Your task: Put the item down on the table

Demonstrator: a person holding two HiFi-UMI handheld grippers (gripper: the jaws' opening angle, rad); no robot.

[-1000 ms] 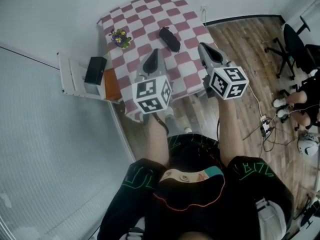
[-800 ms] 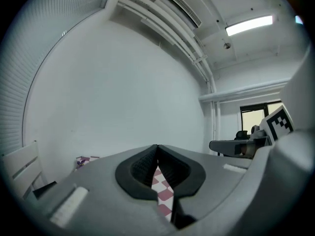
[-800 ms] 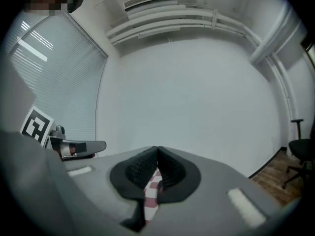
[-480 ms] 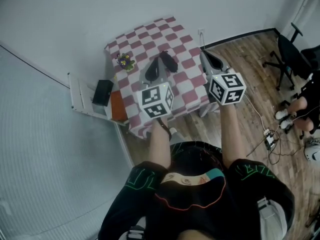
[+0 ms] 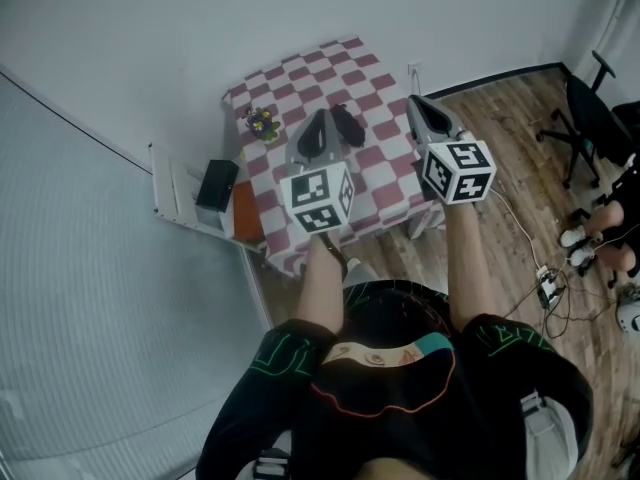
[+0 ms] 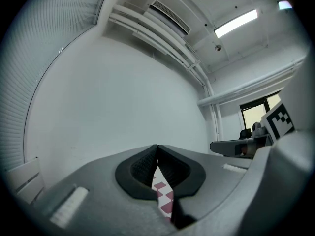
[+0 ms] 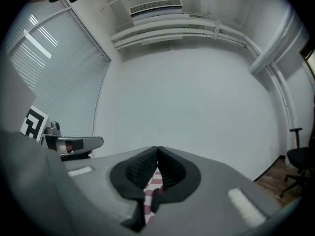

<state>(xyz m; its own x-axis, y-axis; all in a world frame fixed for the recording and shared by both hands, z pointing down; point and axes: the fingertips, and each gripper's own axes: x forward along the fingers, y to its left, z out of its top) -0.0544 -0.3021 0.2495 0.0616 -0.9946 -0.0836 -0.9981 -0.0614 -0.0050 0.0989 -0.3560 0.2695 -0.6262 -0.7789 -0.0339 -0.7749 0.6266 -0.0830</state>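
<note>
The table (image 5: pixel 383 173) is bare to the right of the dark item (image 5: pixel 348 125) lying mid-cloth. A flower pot (image 5: pixel 263 123) stands near the far left corner. The wall (image 5: pixel 150 28) closes off the far side (a shelf (image 5: pixel 178 196) crowds the left).

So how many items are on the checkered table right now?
2: a small flower bunch by the left edge of the table, and a black item mid-table beside the left gripper. That gripper could hide more.
</note>
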